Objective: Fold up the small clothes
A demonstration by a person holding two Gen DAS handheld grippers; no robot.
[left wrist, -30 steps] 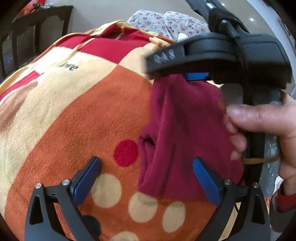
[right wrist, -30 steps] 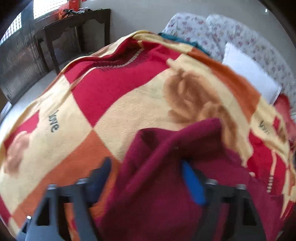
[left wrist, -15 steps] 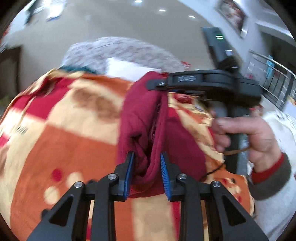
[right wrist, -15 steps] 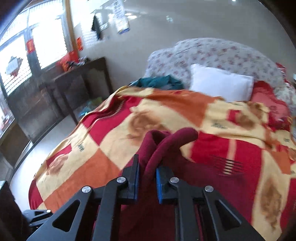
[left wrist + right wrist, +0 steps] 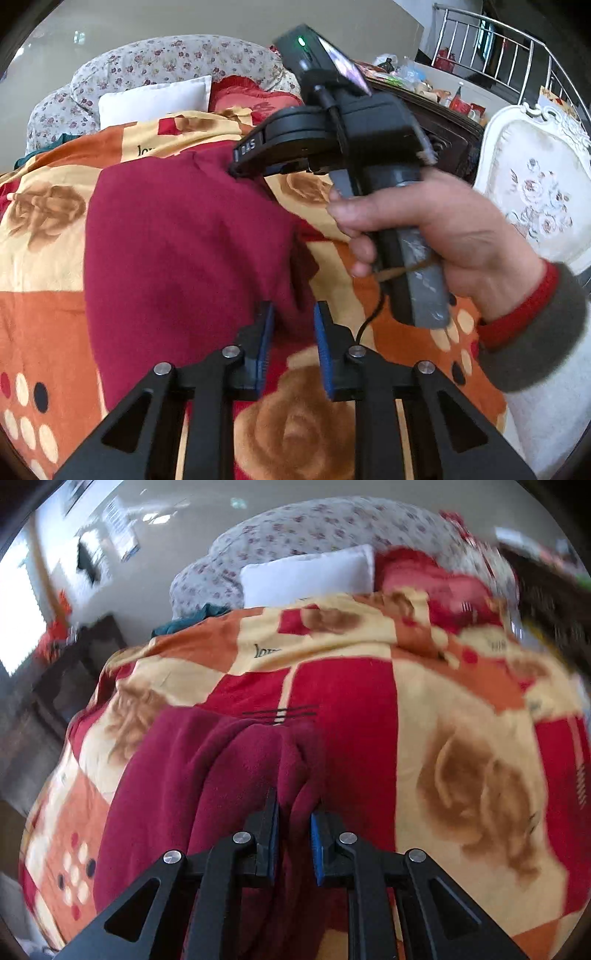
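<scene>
Two grippers, one maroon garment, spread on the patterned blanket [image 5: 44, 236].
The left gripper [image 5: 291, 332] and right gripper [image 5: 293, 821] each have jaws pinched on an edge of the maroon garment [image 5: 177, 258]; half a second ago it hung bunched above the blanket, with one white pillow [image 5: 306, 572] beyond.

The garment [image 5: 177, 258] lay on the blanket [image 5: 40, 243] in front of me. My left gripper [image 5: 291, 339] pinched its near right corner; my right gripper [image 5: 293, 834] clamped a bunched fold further along the same edge. My right hand [image 5: 436, 229] was to the right of the garment. Behind the blanket lay a pillow [image 5: 306, 576], with a cushion [image 5: 436, 587] just right of it. A chair [image 5: 535, 192] stood at the far right, apparently beside the bed.
</scene>
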